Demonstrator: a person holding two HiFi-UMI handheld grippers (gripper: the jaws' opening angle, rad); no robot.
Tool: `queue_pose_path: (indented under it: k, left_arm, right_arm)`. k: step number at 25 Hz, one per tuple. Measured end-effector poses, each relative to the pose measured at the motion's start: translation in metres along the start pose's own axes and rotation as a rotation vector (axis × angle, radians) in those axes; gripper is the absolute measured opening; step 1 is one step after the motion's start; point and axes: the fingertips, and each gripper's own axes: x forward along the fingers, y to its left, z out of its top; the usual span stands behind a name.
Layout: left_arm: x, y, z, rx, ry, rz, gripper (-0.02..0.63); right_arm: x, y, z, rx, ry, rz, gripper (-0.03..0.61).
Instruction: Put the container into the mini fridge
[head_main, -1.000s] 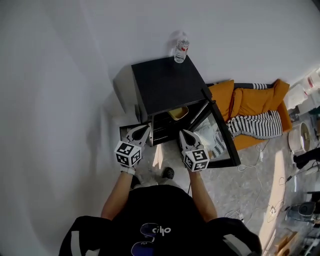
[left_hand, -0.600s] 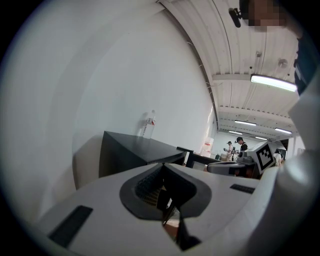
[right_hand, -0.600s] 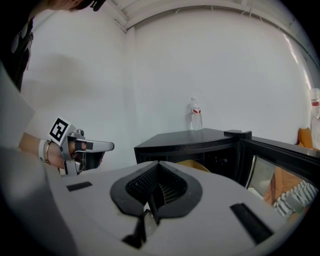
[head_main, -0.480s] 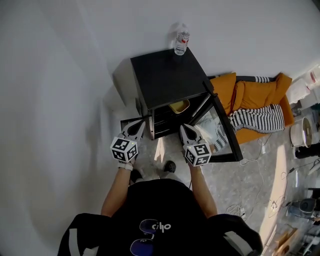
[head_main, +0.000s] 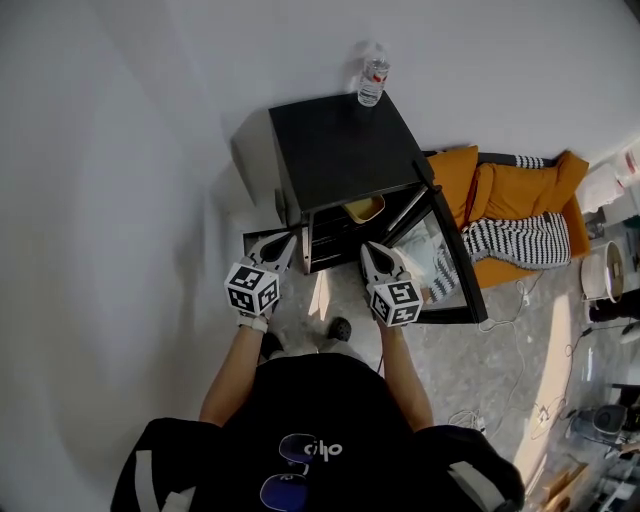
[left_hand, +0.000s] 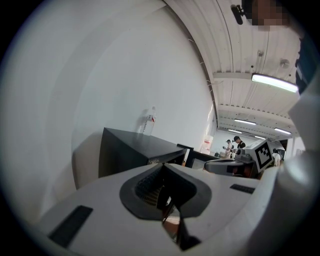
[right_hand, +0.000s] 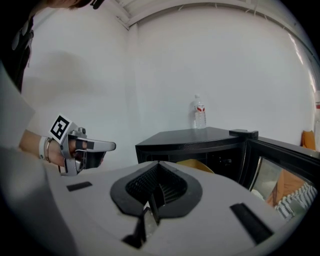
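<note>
The black mini fridge (head_main: 340, 155) stands against the white wall with its door (head_main: 452, 262) swung open to the right. A yellow container (head_main: 364, 209) sits inside on the upper shelf, and its rim shows in the right gripper view (right_hand: 193, 163). My left gripper (head_main: 289, 240) hovers before the fridge's left front corner, its jaws shut and empty (left_hand: 162, 167). My right gripper (head_main: 368, 248) hangs in front of the open compartment, a little short of the container, also shut on nothing (right_hand: 159, 165).
A water bottle (head_main: 372, 82) stands at the back of the fridge top. Orange cushions (head_main: 500, 195) and a striped cloth (head_main: 515, 240) lie on the floor to the right, behind the door. Cables (head_main: 500, 320) and a white pot (head_main: 598, 272) are farther right.
Both grippers stay shut and nearly in place in front of the fridge. The head camera has shifted slightly.
</note>
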Motion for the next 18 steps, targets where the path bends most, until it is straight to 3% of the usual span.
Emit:
queue_pose_path:
  k: [9,18]
  left_arm:
    - [0.003,0.001,-0.001,0.015,0.016,-0.012,0.008]
    - [-0.001,0.001,0.0,0.017,0.018,-0.016,0.008]
  right_arm:
    - [0.014,0.016,-0.003,-0.078,0.038,0.035,0.008]
    - [0.017,0.025,-0.001,-0.057,0.029,0.057,0.008]
